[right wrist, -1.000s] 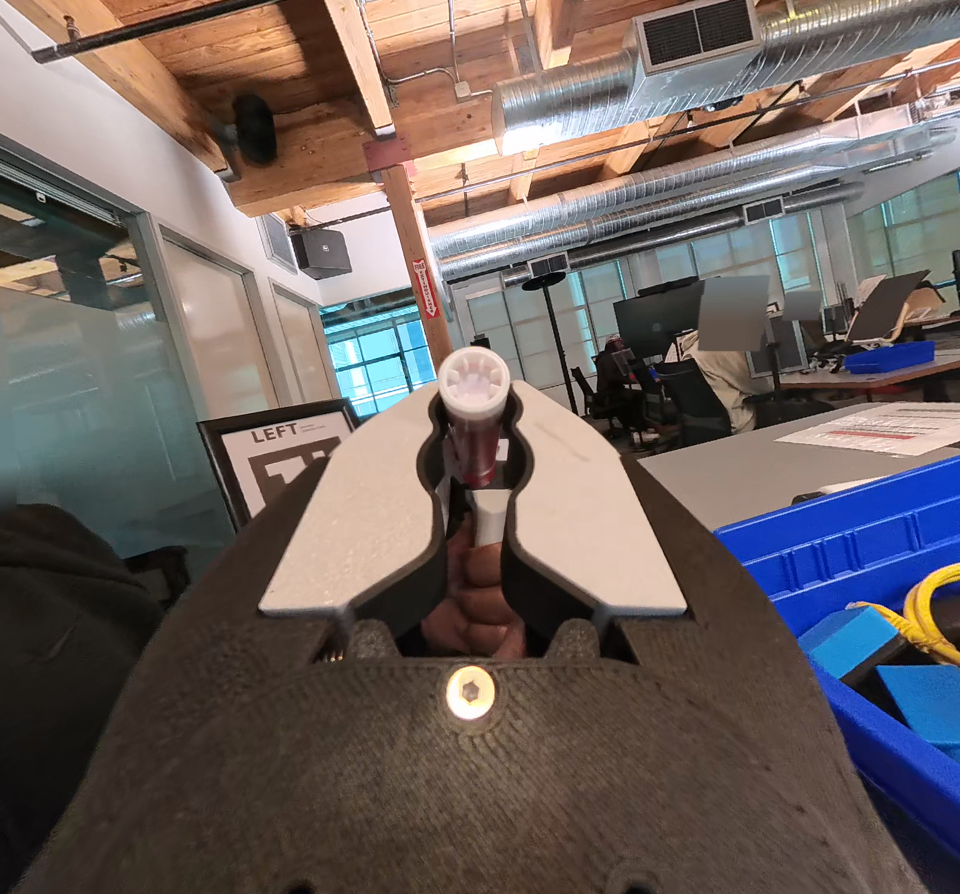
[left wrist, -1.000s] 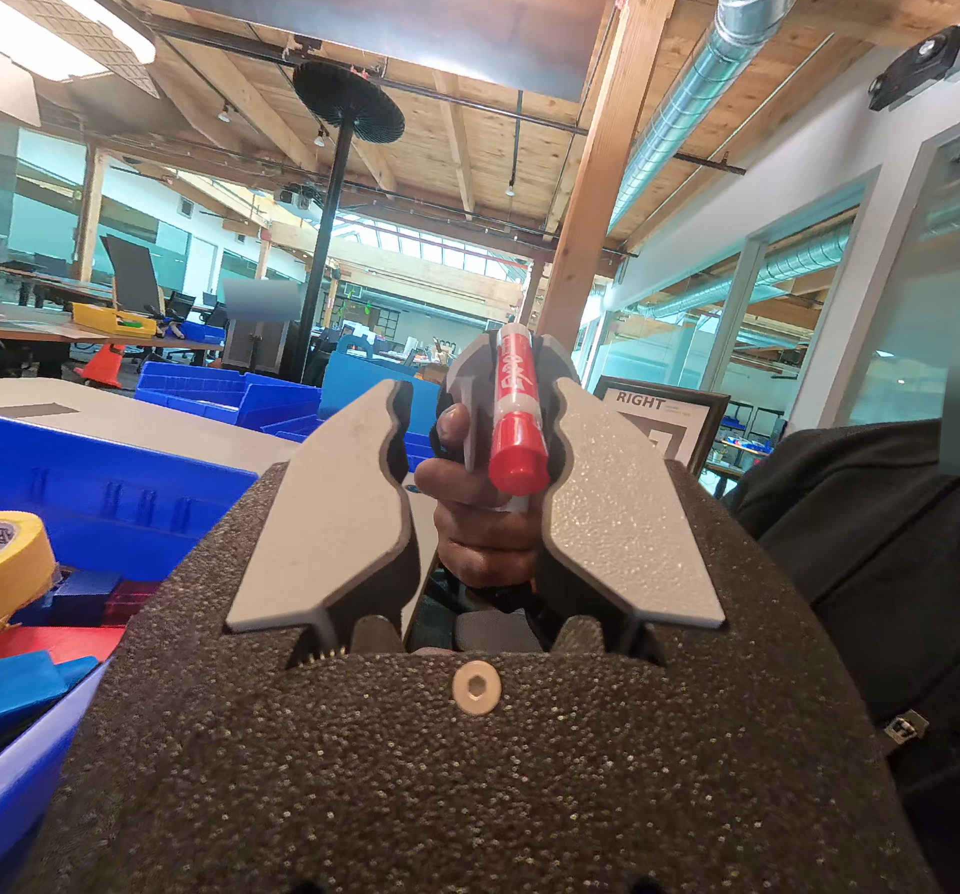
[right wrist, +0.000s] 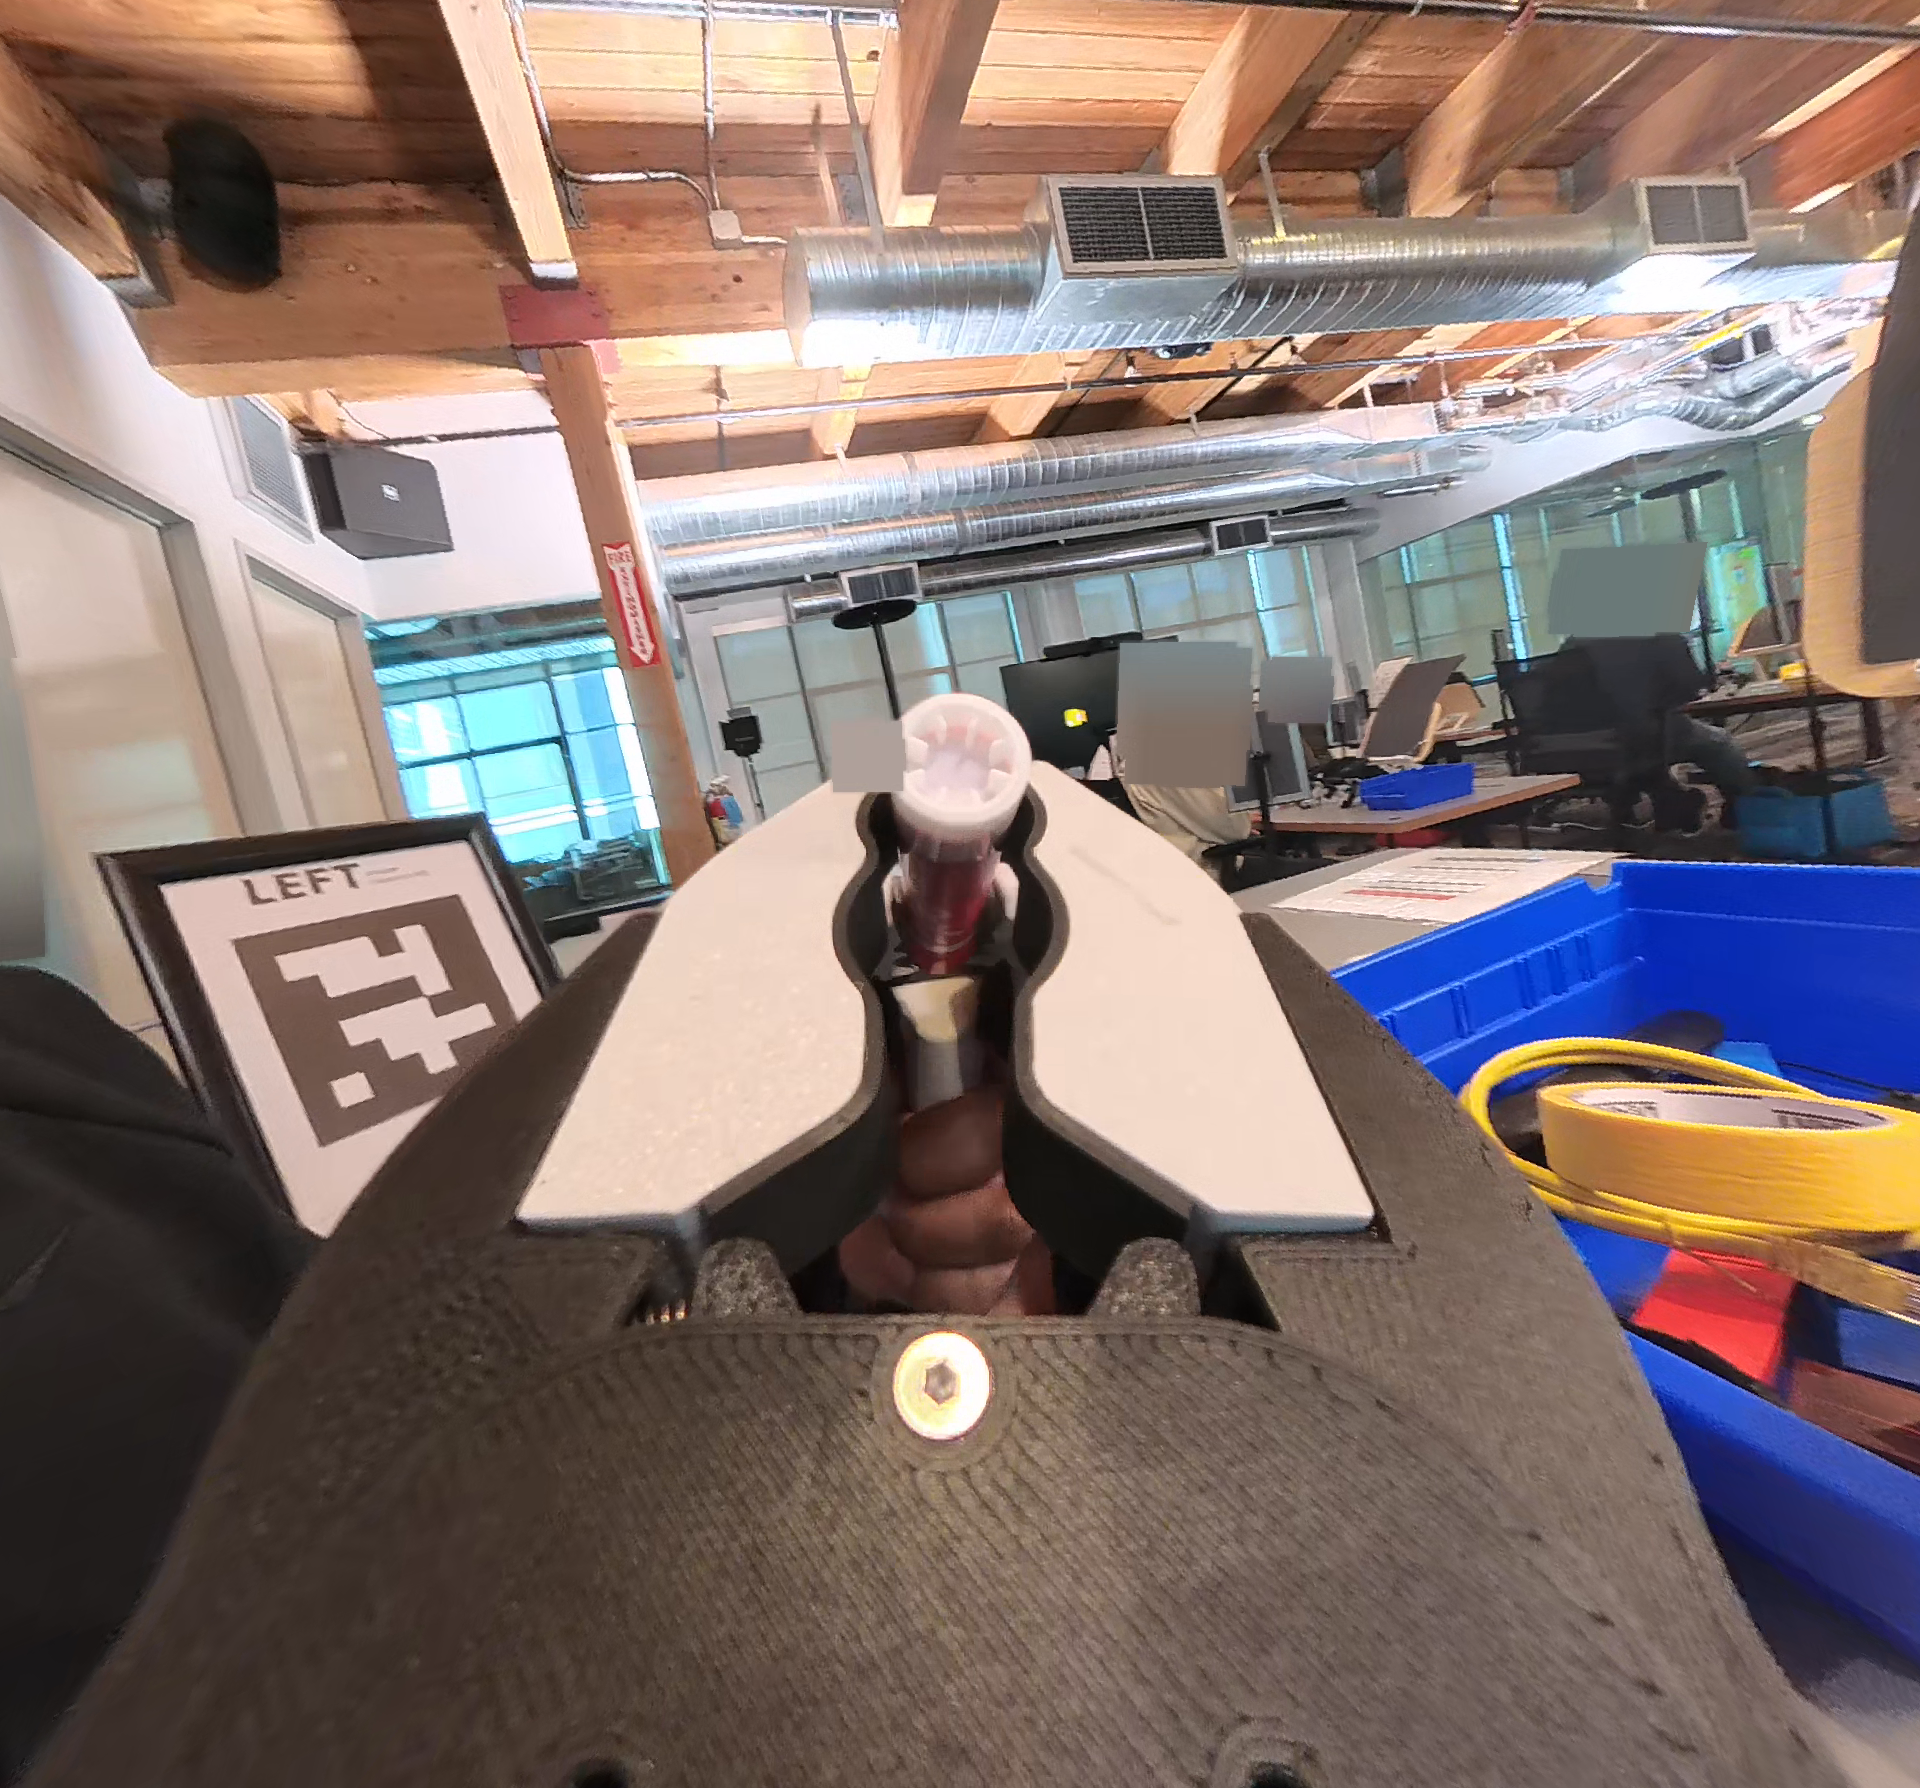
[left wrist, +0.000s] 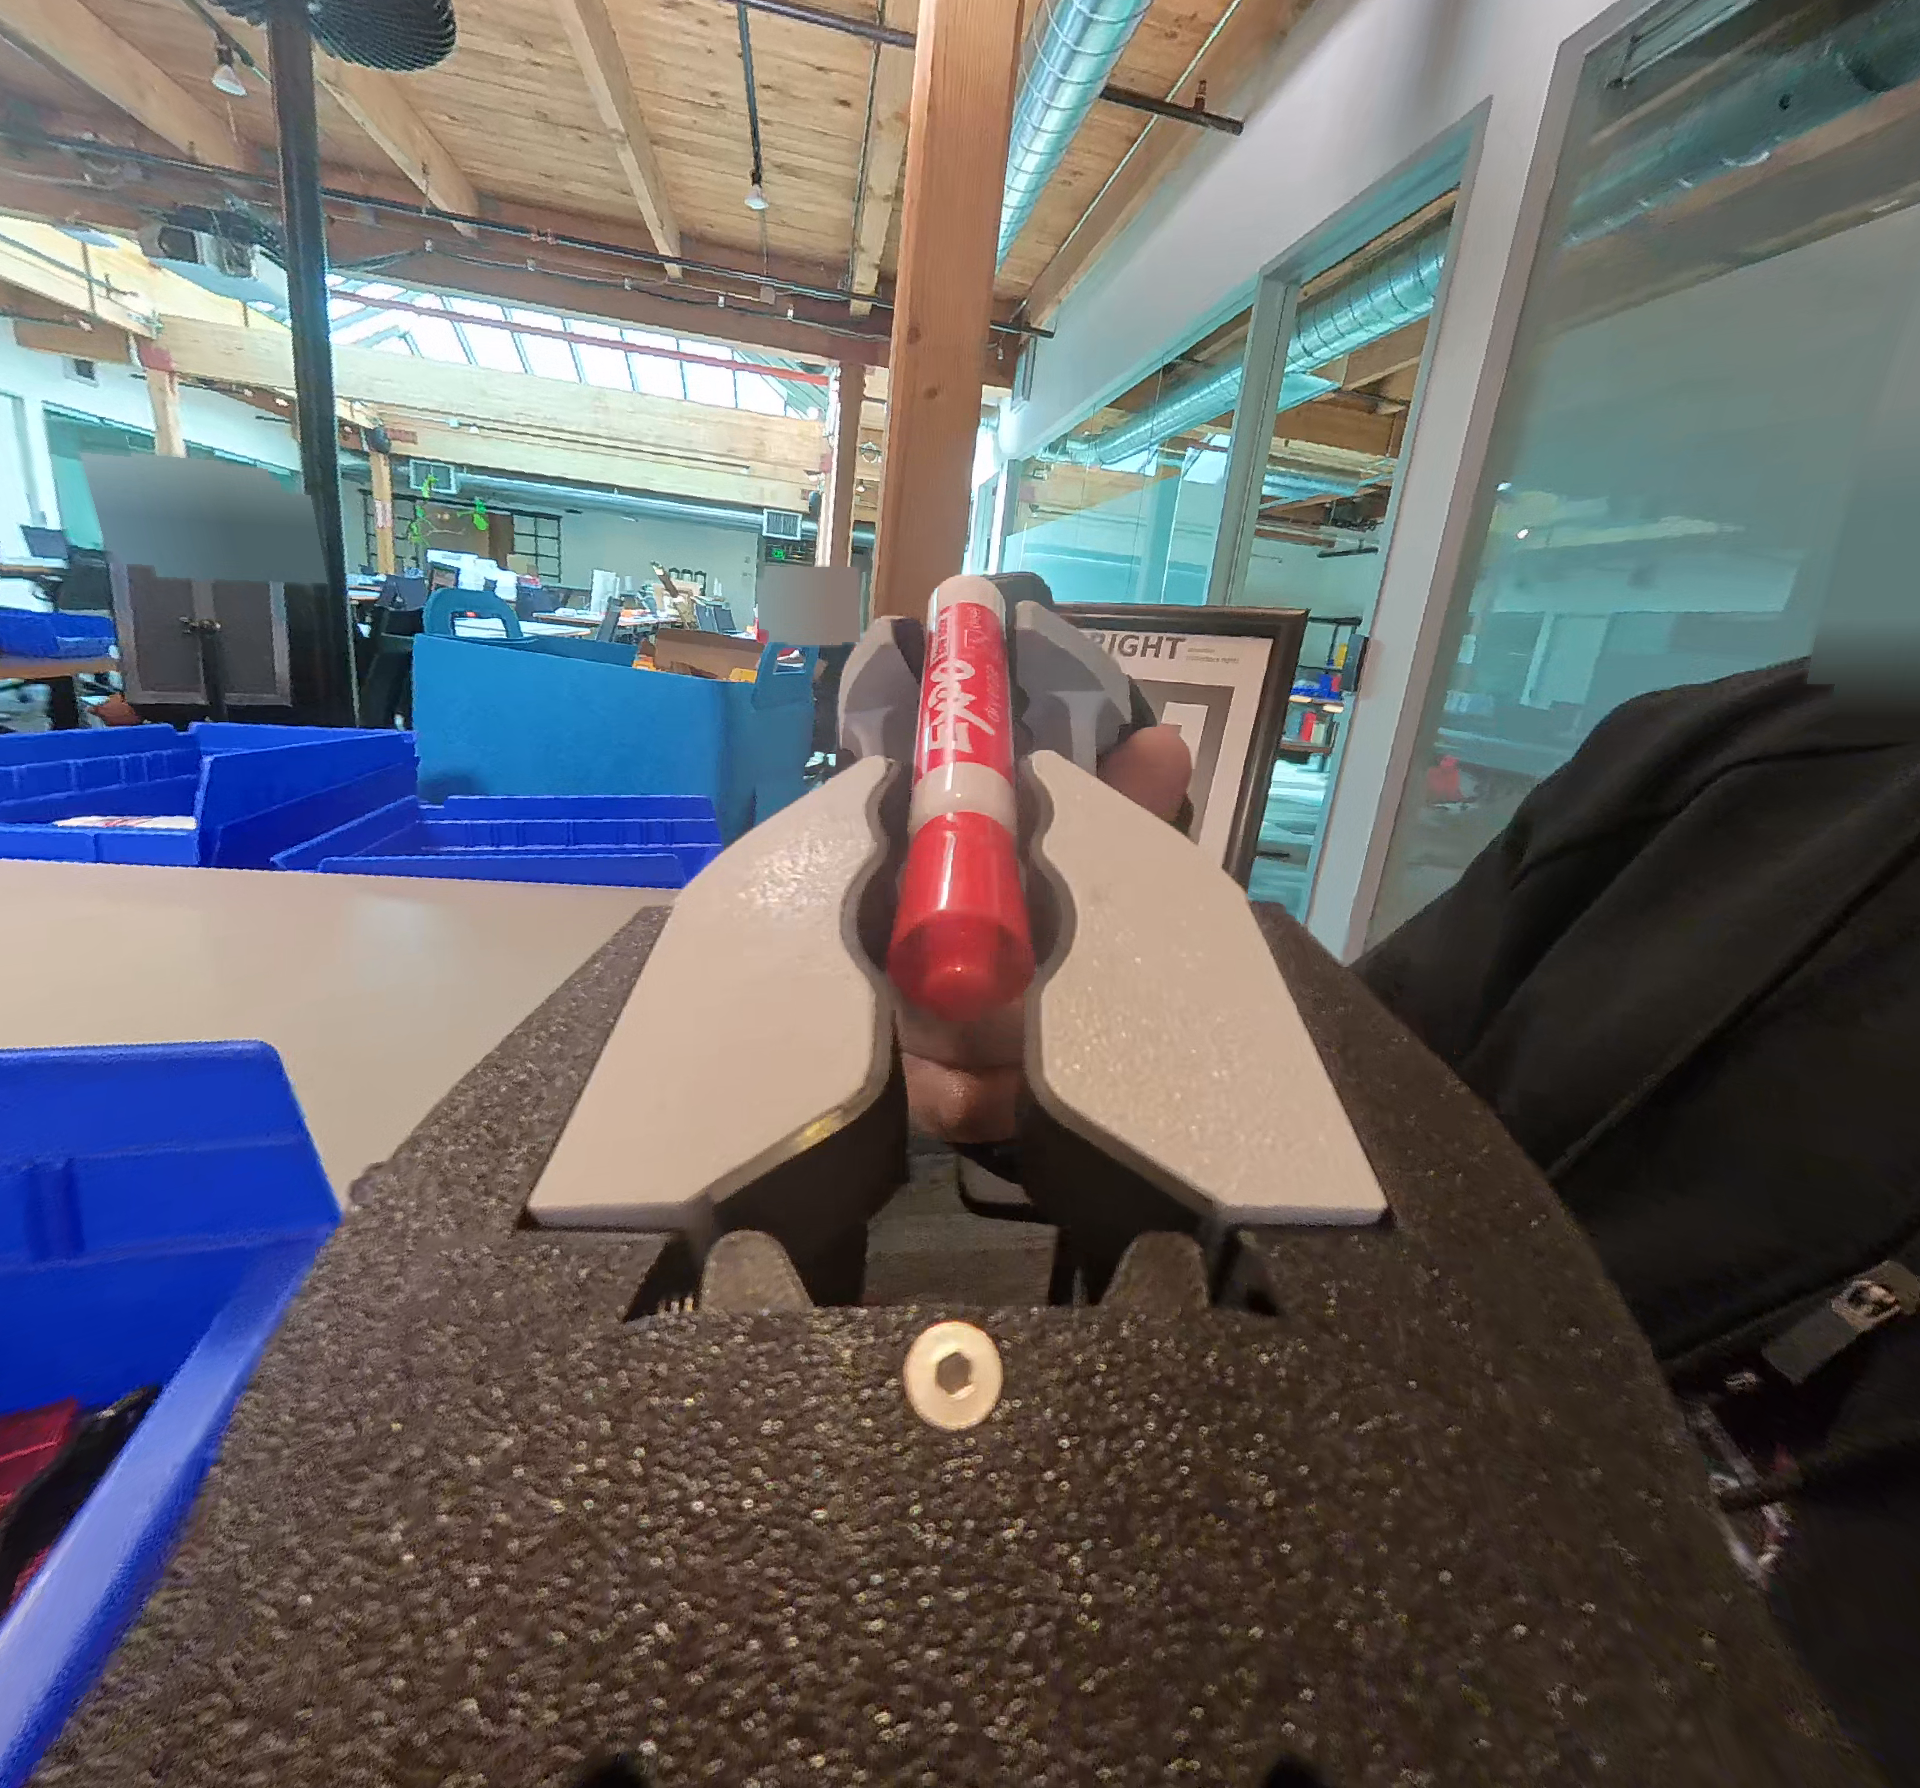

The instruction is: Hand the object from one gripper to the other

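Both tools grip the same red marker (left wrist: 961,834) at once. Left tool (left wrist: 961,865): jaws closed round the red cap end, cap seated in the scalloped notch, butt of cap pointing back at 6 o'clock toward the camera. Right tool (right wrist: 961,865): jaws closed snug on the barrel, white tail end poking out past the tips at 12 o'clock. In the left wrist view the right tool's grey fingers (left wrist: 878,689) show clamped on the barrel just beyond at 12.

Handoff looks mid-way, w/ neither side let go yet.

Risks, as I judge them:
- The left tool holds only the cap. If the tools pull apart along the marker axis, the cap could pop off instead of the marker transferring.
- If both release together, it drops toward the worktop (left wrist: 312,969) or blue bin (right wrist: 1558,949) at 4 o'clock.
- Any twist between tools while both clamp could lever the marker out of a notch.
- Round slick barrel, so it may slide once the right tool opens.
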Tool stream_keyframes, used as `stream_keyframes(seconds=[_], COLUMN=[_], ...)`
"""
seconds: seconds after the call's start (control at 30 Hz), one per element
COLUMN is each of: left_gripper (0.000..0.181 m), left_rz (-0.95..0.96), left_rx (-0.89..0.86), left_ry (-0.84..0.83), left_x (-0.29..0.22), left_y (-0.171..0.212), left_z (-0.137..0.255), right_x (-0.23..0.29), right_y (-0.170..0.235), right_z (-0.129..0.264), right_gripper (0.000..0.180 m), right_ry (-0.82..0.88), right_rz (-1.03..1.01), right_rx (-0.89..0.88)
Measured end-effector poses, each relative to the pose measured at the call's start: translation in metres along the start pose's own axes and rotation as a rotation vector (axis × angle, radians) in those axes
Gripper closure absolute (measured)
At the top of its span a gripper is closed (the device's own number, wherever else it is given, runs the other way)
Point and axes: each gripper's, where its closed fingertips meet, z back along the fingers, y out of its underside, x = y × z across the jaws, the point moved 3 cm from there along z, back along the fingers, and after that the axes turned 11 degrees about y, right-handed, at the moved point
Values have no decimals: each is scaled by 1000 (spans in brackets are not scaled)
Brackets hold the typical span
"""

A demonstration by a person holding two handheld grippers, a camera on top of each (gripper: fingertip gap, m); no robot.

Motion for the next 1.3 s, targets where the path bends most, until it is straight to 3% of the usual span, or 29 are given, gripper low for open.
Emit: stream_keyframes(seconds=[0.2,0.4,0.5,0.9,1.3], left_gripper=[161,161,161,161,161], left_rz=[-157,-200,-226,-82,-48], left_rx=[93,117,138,196,208], left_ry=[-120,-299,-355,-214,-259], left_x=[3,8,8,-10,-20], left_y=[-3,-24,-32,-23,-18], left_z=[5,32,41,52,58], right_x=[-10,-12,-11,6,8], right_y=[2,0,4,5,13], right_z=[3,13,13,20,12], right_gripper=[146,135,133,129,131], right_ry=[119,281,317,190,81], right_rz=[223,834,1021,1092,1008], right_rx=[51,73,93,61,59])
